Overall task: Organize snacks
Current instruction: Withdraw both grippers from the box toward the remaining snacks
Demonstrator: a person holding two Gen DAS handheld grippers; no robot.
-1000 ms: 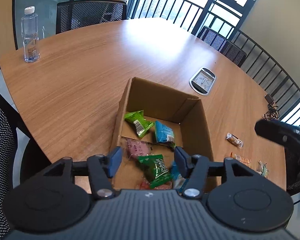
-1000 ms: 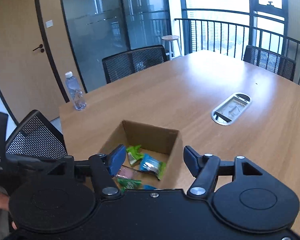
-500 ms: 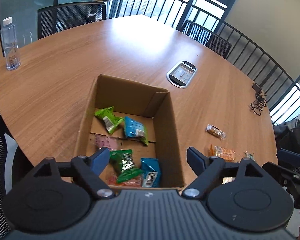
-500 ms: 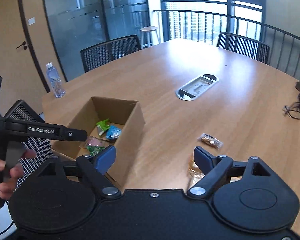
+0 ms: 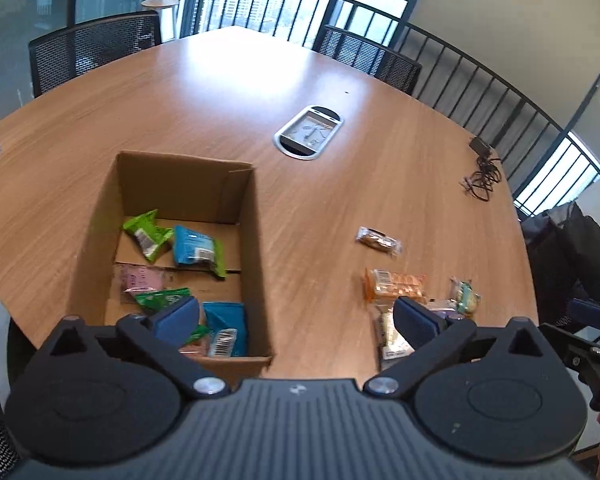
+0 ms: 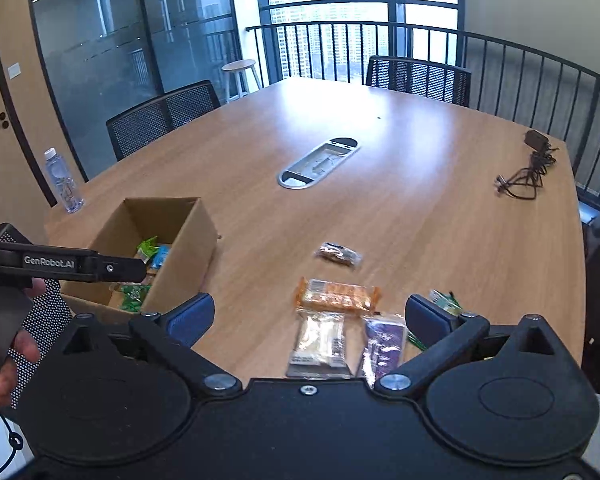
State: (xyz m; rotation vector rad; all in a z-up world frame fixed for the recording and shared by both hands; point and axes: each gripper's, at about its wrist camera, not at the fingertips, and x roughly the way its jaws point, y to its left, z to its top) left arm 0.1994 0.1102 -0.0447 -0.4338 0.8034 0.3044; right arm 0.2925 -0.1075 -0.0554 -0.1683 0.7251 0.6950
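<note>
**Two empty tools, jaws opening, over loose snacks**

The right tool (image 6: 309, 314) tilts down over the desk (image 6: 420, 208), jaws opening wide with nothing between them. Just ahead lie an orange packet (image 6: 336, 295), a pale packet (image 6: 320, 346) and a purple packet (image 6: 384, 342): probably light, crinkly and slippery, best pinched across the flat middle. The left tool (image 5: 296, 320), also opening and empty, angles down beside the cardboard box (image 5: 256, 248), which already holds several snacks.
</note>
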